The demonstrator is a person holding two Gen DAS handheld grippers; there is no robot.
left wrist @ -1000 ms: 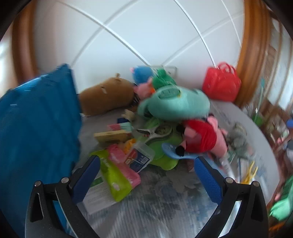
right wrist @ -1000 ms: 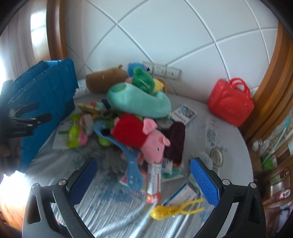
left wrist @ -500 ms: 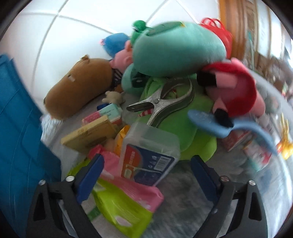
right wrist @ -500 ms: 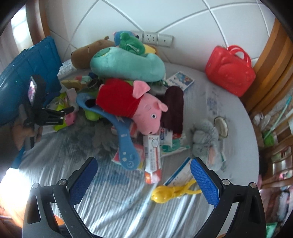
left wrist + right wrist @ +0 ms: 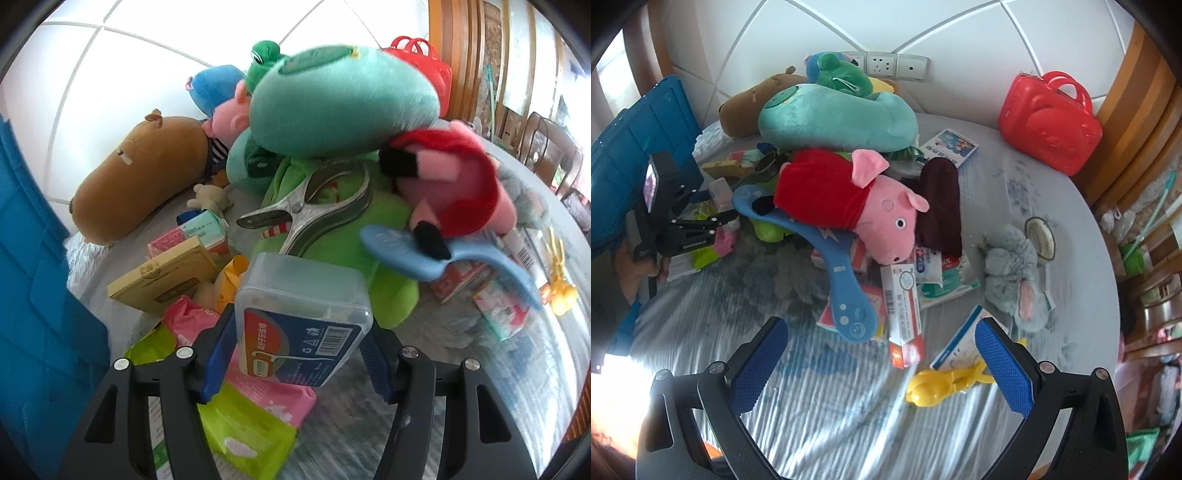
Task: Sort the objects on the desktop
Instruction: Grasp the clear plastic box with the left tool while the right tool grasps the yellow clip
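closing left tongs [image 5: 299, 354] on clear plastic box [image 5: 303, 314], blue label w/ barcode

wall sockets [image 5: 886, 66] | tiled wall [image 5: 960, 29] | wooden chairs [image 5: 554, 155]

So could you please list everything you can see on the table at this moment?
clear plastic box: 1, clear with blue label, between the closing left gripper's pads
pig plush: 1, pink in red dress, centre of pile
teal plush: 1, teal, atop the pile
brown plush: 1, brown, by the wall
metal clamp: 1, silver, on a green plush
blue paddle: 1, blue, under the pig
red case: 1, red, far right by the wall
grey plush: 1, grey, right side
yellow clip: 1, yellow, front
blue crate: 1, blue, left edge
left gripper: 1, black with blue pads
right gripper: 1, open, nothing between its pads
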